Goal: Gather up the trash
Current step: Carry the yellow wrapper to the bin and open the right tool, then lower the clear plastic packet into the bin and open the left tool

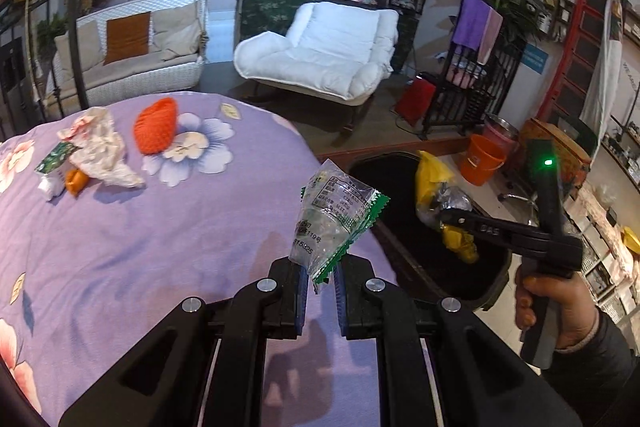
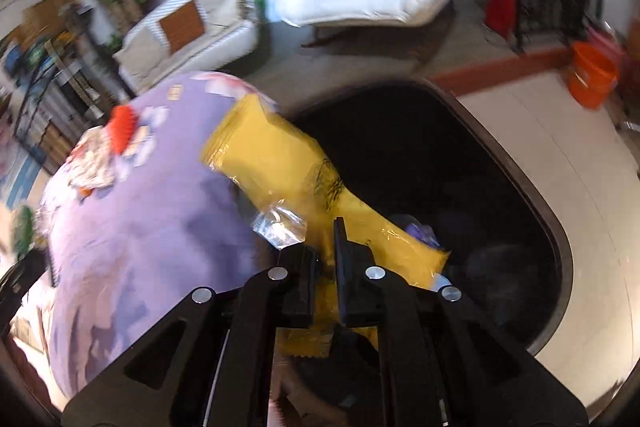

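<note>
Surface: a round surface under a purple flowered cloth; it sits left of the bin.
Far-left trash: a small green-and-white packet, a white wad and a small orange piece lie close together near the left edge of the surface.
Crumpled paper: a crumpled white-and-red paper lies just right of those pieces, touching the orange one.
Orange net: an orange foam net rests on the cloth to the right of the paper, apart from it.
Left claw: the left claw is clamped on the lower end of a clear wrapper with green zigzag edges and printed text; the wrapper stands up from the fingers, above the right edge of the surface.
Bin: a black bin stands on the floor just beside the surface, open at the top; the interior is dark.
Right claw: the right claw is pinched on a yellow wrapper with a clear end; in the left wrist view the wrapper hangs over the bin opening.
Right hand: the right hand grips the handle of its tool, to the right of the bin.
Background: a white armchair and an orange bucket stand well beyond the bin.
Image quality: the right wrist view is motion-blurred.
</note>
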Tool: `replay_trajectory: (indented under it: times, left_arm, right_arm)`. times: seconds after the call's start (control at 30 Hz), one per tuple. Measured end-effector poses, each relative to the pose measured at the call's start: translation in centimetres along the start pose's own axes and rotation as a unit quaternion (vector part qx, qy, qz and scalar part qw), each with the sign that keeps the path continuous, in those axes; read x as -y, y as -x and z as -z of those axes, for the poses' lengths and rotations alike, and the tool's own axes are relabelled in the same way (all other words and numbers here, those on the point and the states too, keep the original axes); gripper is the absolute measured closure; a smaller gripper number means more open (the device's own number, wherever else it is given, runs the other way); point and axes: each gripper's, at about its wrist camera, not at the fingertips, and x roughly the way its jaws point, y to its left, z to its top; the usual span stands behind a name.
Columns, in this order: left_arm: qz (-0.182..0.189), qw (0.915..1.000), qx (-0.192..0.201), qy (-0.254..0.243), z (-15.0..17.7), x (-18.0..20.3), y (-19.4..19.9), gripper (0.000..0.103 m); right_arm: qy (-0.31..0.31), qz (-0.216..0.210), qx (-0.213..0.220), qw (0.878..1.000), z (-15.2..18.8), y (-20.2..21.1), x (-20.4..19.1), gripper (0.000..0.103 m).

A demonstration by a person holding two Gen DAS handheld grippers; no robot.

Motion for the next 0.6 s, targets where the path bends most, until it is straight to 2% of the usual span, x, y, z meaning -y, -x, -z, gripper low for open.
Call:
replay_trajectory:
  times: [0.07,0.13,0.2,0.4,0.6]
  left_arm:
    - [0.008,0.9999,-0.005,-0.007,-0.1,0.9,-0.6,0.091]
    - [0.018,0.9997,-0.010,-0.010,-0.2,1.6,-1.3,0.091]
    - [0.025,0.9995,-0.016,-0.014,-0.3,2.3,-1.8,0.091]
    - [0.046,0.9981,-0.027,-0.031,-0.7,4.5,-3.4,0.091]
    - [0.073,0.9952,-0.044,-0.047,-0.9,6.9,-5.2,0.091]
  right_arm:
    - [-0.014,0.011,-0.012,1.000,0.2,-1.0,0.9,0.091]
    - [-0.029,0.014,-0.023,0.999,0.7,-1.7,1.7,0.080]
    - [-0.037,0.018,-0.023,0.999,1.1,-2.1,2.0,0.054]
    - [-0.045,0.023,-0.001,0.999,1.5,-0.6,2.4,0.047]
    - [-0.048,0.040,0.044,0.997,1.2,2.7,3.3,0.038]
